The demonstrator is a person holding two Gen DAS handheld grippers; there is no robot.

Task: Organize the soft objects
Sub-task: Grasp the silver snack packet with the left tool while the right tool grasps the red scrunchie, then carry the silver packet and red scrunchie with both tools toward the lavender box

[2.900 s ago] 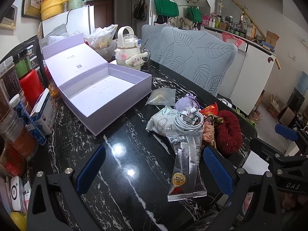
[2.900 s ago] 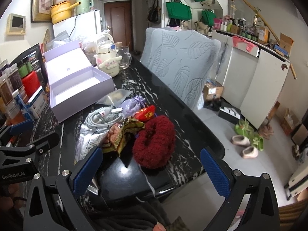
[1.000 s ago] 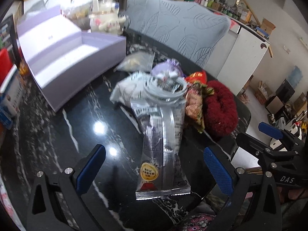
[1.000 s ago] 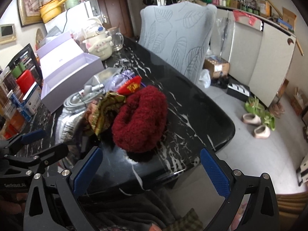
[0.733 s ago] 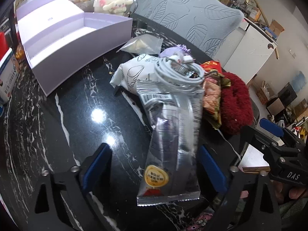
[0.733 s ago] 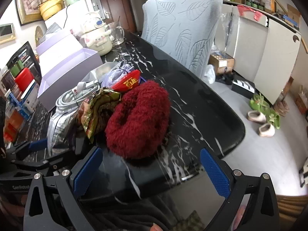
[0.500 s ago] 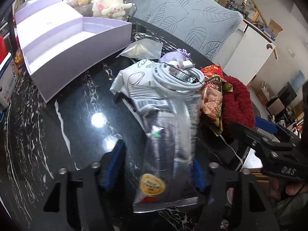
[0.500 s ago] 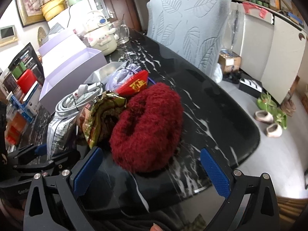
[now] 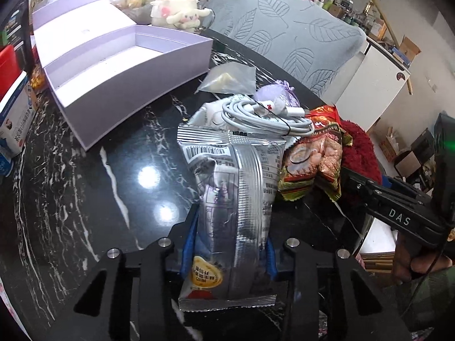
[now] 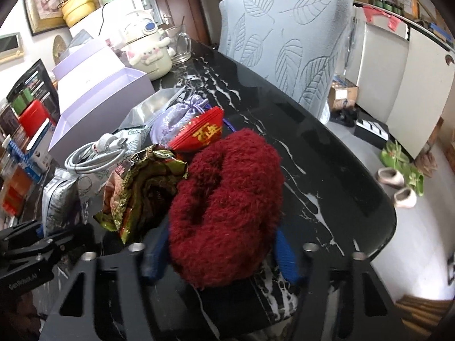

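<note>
A silver foil snack packet (image 9: 236, 187) lies lengthwise on the black marble table (image 9: 85, 170). My left gripper (image 9: 229, 244) is shut on its near end, a blue pad pressing each side. A dark red fluffy piece (image 10: 227, 193) sits near the table's right edge. My right gripper (image 10: 220, 255) has its jaws closing around it, and both blue pads touch its sides. Between the two lie a green-gold snack bag (image 10: 142, 187), a coiled white cable (image 9: 264, 116), a red envelope (image 10: 204, 133) and a lilac pouch (image 10: 179, 116). An open lavender box (image 9: 136, 85) stands behind, empty.
A clear plastic bag (image 9: 227, 81) lies by the box. A cartoon-dog kettle (image 10: 148, 48) and a glass mug (image 10: 179, 45) stand at the back. A grey leaf-patterned chair (image 10: 290, 37) backs the table's right side. Cartons and bottles (image 9: 14, 113) crowd the left edge.
Both grippers moved in over their objects. The left jaws went from wide open to shut on the silver packet. The right jaws narrowed onto the red fluffy piece.
</note>
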